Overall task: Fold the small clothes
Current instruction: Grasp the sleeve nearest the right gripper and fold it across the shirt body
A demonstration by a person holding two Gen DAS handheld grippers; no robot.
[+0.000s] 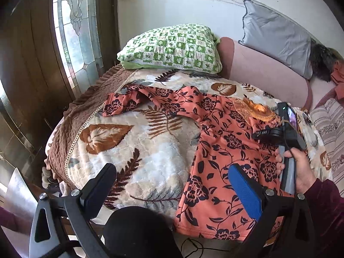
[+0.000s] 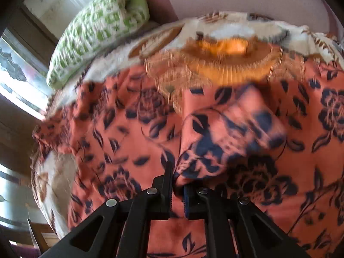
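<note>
One fold at most is judged to be under way; the orange floral top (image 1: 217, 150) is laid front-up on the leaf-patterned blanket (image 1: 133, 150), its body spread flat toward the near edge and its neckline toward the pink sofa arm (image 1: 264, 73). In the left wrist view one sleeve (image 1: 129, 101) is seen stretched out toward the brown frilled border, not yet brought in. In the right wrist view, which is blurred, a sleeve-like flap of the same fabric (image 2: 225, 133) is seen lifted over the chest; it is pinched at its end by the right gripper (image 2: 177, 191), whose jaws are pressed together on the cloth. The left gripper (image 1: 172, 193) is held above the near edge with its jaws spread wide and nothing between them. The outstretched sleeve and the folding of the body are judged to be left. The fabric is orange-red with dark navy roses and leaves; a gold embroidered yoke (image 2: 225, 60) is set at the neck.
</note>
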